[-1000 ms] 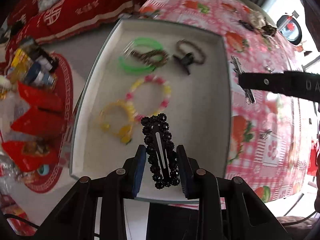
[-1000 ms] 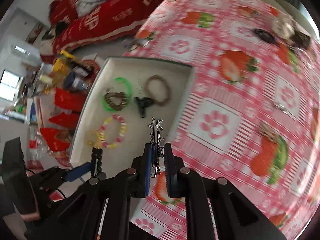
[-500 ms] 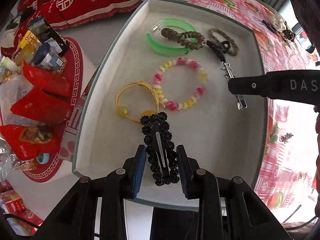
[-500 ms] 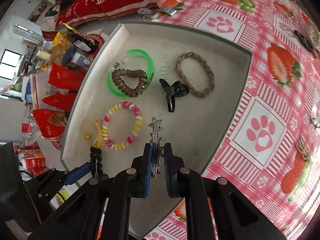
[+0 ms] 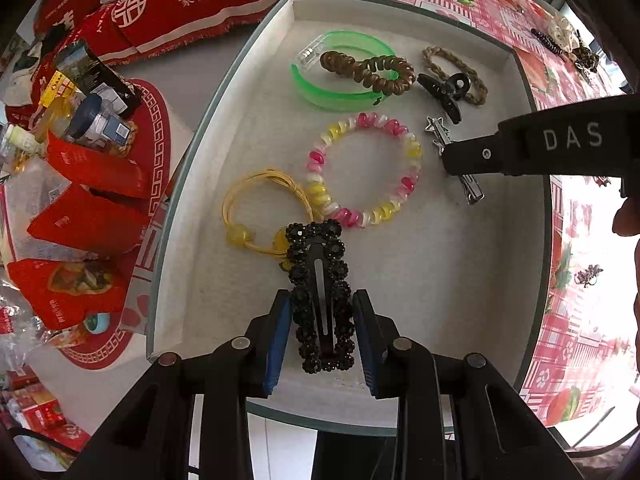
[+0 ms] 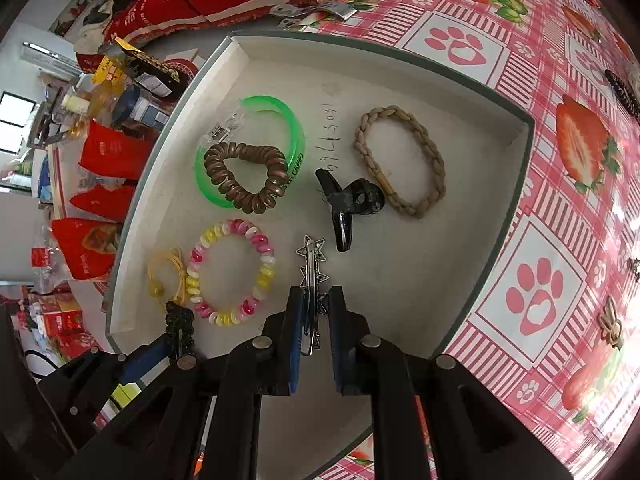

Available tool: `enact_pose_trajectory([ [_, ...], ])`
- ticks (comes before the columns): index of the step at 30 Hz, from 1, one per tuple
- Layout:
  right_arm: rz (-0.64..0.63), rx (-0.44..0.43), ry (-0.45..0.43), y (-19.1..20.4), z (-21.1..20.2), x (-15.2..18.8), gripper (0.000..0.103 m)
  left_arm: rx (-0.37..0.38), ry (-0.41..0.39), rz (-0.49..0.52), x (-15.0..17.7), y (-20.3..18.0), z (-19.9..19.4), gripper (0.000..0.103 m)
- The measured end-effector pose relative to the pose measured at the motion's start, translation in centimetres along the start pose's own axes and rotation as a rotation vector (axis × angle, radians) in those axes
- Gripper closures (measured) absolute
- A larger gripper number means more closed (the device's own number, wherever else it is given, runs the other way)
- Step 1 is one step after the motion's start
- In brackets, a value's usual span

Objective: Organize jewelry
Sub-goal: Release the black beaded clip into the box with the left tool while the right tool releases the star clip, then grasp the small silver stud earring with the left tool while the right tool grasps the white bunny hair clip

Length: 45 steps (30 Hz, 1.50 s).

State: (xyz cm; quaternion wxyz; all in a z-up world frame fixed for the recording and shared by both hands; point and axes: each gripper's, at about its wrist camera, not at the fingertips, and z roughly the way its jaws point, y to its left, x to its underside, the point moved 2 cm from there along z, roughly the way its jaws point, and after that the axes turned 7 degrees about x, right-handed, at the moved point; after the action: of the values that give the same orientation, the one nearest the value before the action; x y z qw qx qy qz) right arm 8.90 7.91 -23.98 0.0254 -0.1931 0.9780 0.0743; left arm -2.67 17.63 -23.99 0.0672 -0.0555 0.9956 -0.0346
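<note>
A white tray [image 5: 440,280] holds a green bangle [image 5: 332,96], a brown coil tie [image 5: 368,70], a pink-and-yellow coil bracelet [image 5: 364,172], a yellow hair tie [image 5: 264,204], a black claw clip [image 5: 444,88] and a braided tan band [image 5: 456,72]. My left gripper [image 5: 322,308] is shut on a black beaded hair clip [image 5: 320,264] low over the tray's near edge, its tip over the yellow tie. My right gripper [image 6: 314,300] is shut on a silver star clip [image 6: 310,264], just above the tray floor between the bracelet [image 6: 232,272] and the claw clip [image 6: 348,204].
The tray sits at the edge of a pink strawberry-and-paw tablecloth [image 6: 540,300] with more small jewelry [image 6: 610,326] scattered on it to the right. Beyond the tray's left rim, lower down, lie red packets [image 5: 88,220] and bottles [image 5: 96,124]. A hand [image 5: 626,220] shows at the right.
Both grippers have come down closer to the tray. The right one carried the silver star clip from the tray's rim to over the tray floor beside the bracelet.
</note>
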Motion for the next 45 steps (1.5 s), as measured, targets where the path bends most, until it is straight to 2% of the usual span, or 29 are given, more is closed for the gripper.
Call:
enact_pose_trajectory([
  [4, 0.008, -0.009, 0.004, 0.0, 0.1, -0.3, 0.088, -0.012, 0.002, 0.000, -0.2, -0.1, -0.3, 0.065],
  [5, 0.012, -0.018, 0.002, 0.0, 0.0, -0.4, 0.086, -0.015, 0.001, 0.002, -0.2, -0.1, -0.4, 0.065],
  [8, 0.021, -0.041, -0.014, -0.3, -0.8, -0.4, 0.068, -0.022, -0.001, 0.009, -0.4, -0.2, -0.7, 0.065],
  [13, 0.047, -0.076, -0.054, -0.7, -2.7, -0.5, 0.066, -0.031, 0.004, 0.027, -0.5, -0.5, -1.0, 0.065],
  [15, 0.061, -0.084, -0.074, -1.0, -3.7, -0.4, 0.061, -0.030, 0.005, 0.035, -0.6, -0.7, -1.2, 0.065],
  [20, 0.109, -0.089, -0.115, -2.4, -5.8, 0.1, 0.060, -0.025, 0.005, 0.051, -0.8, -1.1, -1.5, 0.063],
  [21, 0.121, -0.085, -0.122, -2.8, -6.2, 0.3, 0.060, -0.022, 0.003, 0.050, -0.9, -1.1, -1.6, 0.057],
  [22, 0.131, -0.081, -0.128, -3.2, -6.6, 0.6, 0.060, -0.022, -0.002, 0.048, -1.0, -1.2, -1.7, 0.028],
  [23, 0.143, -0.077, -0.134, -3.7, -7.0, 1.0, 0.059, -0.027, -0.017, 0.044, -1.1, -1.2, -2.0, 0.007],
  [25, 0.170, -0.065, -0.146, -4.7, -7.6, 1.8, 0.055, -0.036, -0.052, 0.054, -1.3, -1.4, -2.7, 0.005],
  [31, 0.258, -0.009, -0.149, -9.0, -8.6, 4.9, 0.054, -0.047, -0.064, 0.095, -1.9, -2.3, -3.4, 0.005],
  [33, 0.291, 0.013, -0.144, -10.6, -8.7, 6.0, 0.041, -0.041, -0.069, 0.109, -2.1, -3.0, -3.8, 0.005],
  [34, 0.310, 0.022, -0.142, -11.5, -8.7, 6.7, 0.040, -0.036, -0.067, 0.114, -2.3, -3.3, -3.9, 0.000],
  [41, 0.396, 0.094, -0.117, -17.6, -9.0, 10.5, 0.038, -0.016, -0.090, 0.187, -2.9, -7.4, -5.3, 0.000],
  [45, 0.418, 0.108, -0.107, -20.9, -9.1, 11.9, 0.038, -0.001, -0.104, 0.182, -3.0, -10.5, -6.3, 0.000],
])
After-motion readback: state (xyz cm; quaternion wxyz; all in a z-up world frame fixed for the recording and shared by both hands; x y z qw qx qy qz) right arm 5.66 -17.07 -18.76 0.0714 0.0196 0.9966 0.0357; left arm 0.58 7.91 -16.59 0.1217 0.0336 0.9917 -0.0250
